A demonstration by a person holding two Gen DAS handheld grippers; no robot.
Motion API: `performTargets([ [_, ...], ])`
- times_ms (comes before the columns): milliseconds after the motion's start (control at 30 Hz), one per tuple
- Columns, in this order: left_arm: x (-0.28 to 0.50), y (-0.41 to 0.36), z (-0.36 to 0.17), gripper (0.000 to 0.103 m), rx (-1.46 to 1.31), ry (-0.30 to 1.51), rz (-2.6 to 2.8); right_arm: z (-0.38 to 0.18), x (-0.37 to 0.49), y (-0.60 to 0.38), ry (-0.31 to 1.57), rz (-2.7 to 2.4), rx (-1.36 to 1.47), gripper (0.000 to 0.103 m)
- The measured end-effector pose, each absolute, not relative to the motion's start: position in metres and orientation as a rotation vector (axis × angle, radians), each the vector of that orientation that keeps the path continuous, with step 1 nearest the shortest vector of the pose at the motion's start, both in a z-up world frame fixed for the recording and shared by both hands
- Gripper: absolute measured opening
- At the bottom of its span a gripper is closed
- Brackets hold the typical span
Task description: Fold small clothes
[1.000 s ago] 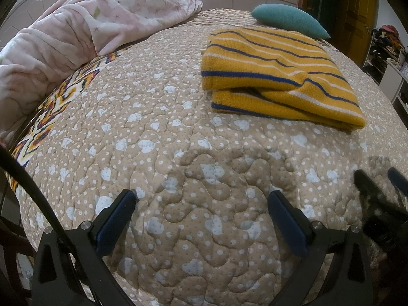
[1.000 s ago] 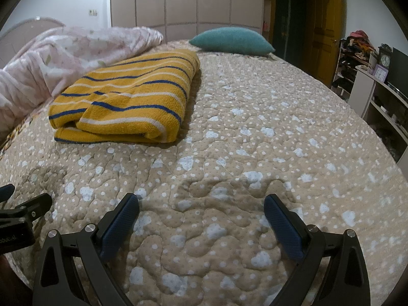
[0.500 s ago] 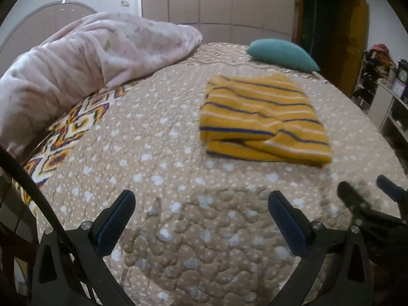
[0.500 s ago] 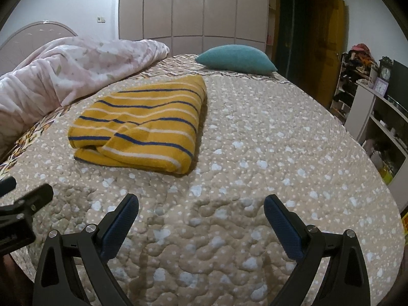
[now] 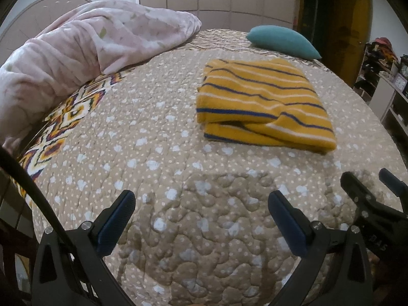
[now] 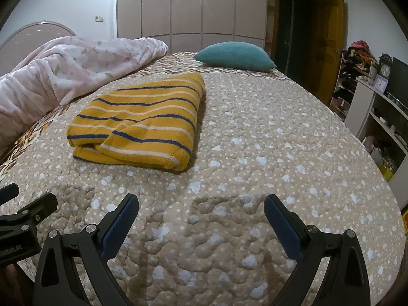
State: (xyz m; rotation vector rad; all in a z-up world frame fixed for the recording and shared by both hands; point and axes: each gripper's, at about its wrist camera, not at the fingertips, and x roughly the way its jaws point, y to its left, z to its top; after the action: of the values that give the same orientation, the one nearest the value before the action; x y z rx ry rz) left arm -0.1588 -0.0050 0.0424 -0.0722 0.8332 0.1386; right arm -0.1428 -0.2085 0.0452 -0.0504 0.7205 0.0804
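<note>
A bed (image 6: 280, 153) under a tan dotted quilt carries a folded yellow striped garment (image 6: 142, 122), a teal pillow (image 6: 234, 56) and a rumpled pink blanket (image 6: 63, 71).

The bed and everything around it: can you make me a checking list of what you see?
Surface: tan dotted quilt, lumpy.
Job's things: yellow striped garment, folded, lying flat.
Clutter: pink blanket bunched at left; teal pillow at far end.
Grippers: left tongs open, empty; right tongs open, empty; both short of the garment.
Cables: black cable by left tongs.
Surroundings: wardrobe, wooden door, shelves with a clock.
</note>
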Motion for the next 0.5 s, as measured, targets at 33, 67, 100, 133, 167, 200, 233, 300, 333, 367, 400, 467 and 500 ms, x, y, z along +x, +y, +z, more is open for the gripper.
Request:
performTargets([
  [33, -0.1583, -0.0048, 0.0420, 0.103, -0.071, 0.835, 0.139, 0.0448, -0.1427, -0.2080, 0.721, 0.081, -0.051, 0.100],
  [67, -0.1582, -0.0049, 0.0417, 0.103, -0.070, 0.836, 0.139, 0.0444, -0.1427, -0.2073, 0.721, 0.083, -0.052, 0.100],
  [100, -0.1579, -0.0048, 0.0415, 0.103, -0.069, 0.838, 0.139, 0.0440, -0.1427, -0.2068, 0.722, 0.084, -0.054, 0.100],
  [133, -0.1582, -0.0051, 0.0412, 0.103, -0.070, 0.839, 0.139, 0.0434, -0.1429, -0.2062, 0.723, 0.085, -0.055, 0.100],
  [167, -0.1579, -0.0051, 0.0404, 0.103, -0.071, 0.843, 0.138, 0.0430, -0.1432, -0.2055, 0.724, 0.087, -0.056, 0.100],
  [200, -0.1578, -0.0050, 0.0395, 0.103, -0.072, 0.845, 0.138, 0.0426, -0.1435, -0.2048, 0.724, 0.088, -0.058, 0.100],
  [233, -0.1572, -0.0046, 0.0386, 0.103, -0.073, 0.849, 0.138, 0.0422, -0.1436, -0.2041, 0.724, 0.090, -0.060, 0.100],
  [300, -0.1568, -0.0044, 0.0375, 0.103, -0.075, 0.855, 0.138, 0.0415, -0.1434, -0.2031, 0.724, 0.093, -0.064, 0.100],
  [333, -0.1563, -0.0040, 0.0366, 0.103, -0.076, 0.859, 0.138, 0.0411, -0.1435, -0.2026, 0.724, 0.093, -0.065, 0.100],
  [367, -0.1560, -0.0038, 0.0360, 0.103, -0.078, 0.862, 0.137, 0.0409, -0.1435, -0.2026, 0.723, 0.093, -0.065, 0.100],
  [400, -0.1559, -0.0035, 0.0356, 0.103, -0.080, 0.865, 0.135, 0.0408, -0.1436, -0.2027, 0.722, 0.093, -0.065, 0.100],
  [467, -0.1555, -0.0030, 0.0347, 0.103, -0.084, 0.869, 0.134, 0.0407, -0.1434, -0.2029, 0.722, 0.093, -0.063, 0.100],
  [500, -0.1555, -0.0033, 0.0345, 0.103, -0.085, 0.870, 0.134, 0.0407, -0.1434, -0.2029, 0.722, 0.094, -0.063, 0.100],
])
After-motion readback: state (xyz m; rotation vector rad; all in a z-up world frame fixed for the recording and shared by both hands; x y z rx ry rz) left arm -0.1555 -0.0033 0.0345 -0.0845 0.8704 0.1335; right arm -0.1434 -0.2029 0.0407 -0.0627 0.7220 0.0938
